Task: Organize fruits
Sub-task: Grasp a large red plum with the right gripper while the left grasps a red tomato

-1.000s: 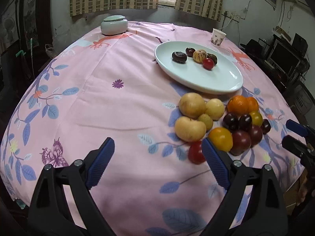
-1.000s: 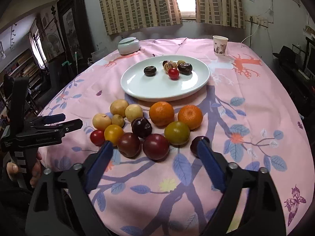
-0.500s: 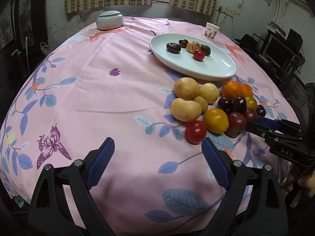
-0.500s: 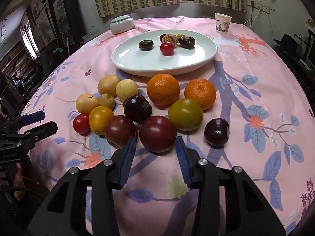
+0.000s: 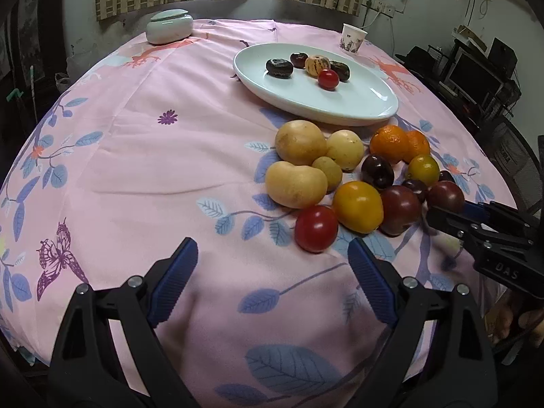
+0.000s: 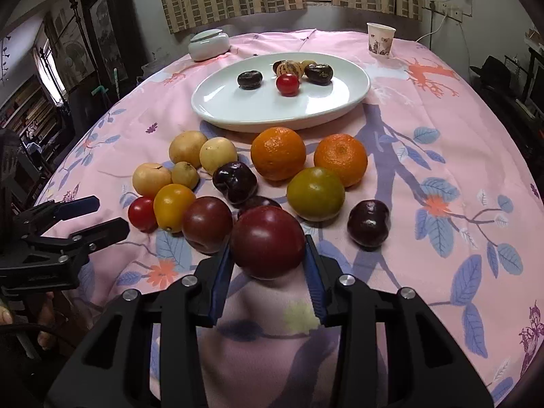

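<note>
A cluster of loose fruit lies on the pink floral tablecloth [image 5: 136,156] in front of a white plate [image 6: 238,115]. My right gripper [image 6: 268,255] has its jaws closing on a dark red round fruit [image 6: 267,238], and both blue pads touch its sides. The left wrist view shows that same gripper [image 5: 442,210] at the right against the fruit [image 5: 445,195]. My left gripper [image 5: 272,248] stands open and empty just in front of a red cherry tomato [image 5: 316,227]. The plate holds several small fruits.
Yellow, orange, green and dark purple fruits crowd around the held one. A lidded pale ceramic jar [image 5: 169,27] and a paper cup [image 5: 353,37] stand at the far side. The tablecloth drops off at the near edge. Dark furniture and monitors [image 5: 476,78] lie right.
My right gripper came down and forward to the front row, and its jaws went from wide open to closed around the dark red fruit. The left gripper drifted a little nearer the cherry tomato.
</note>
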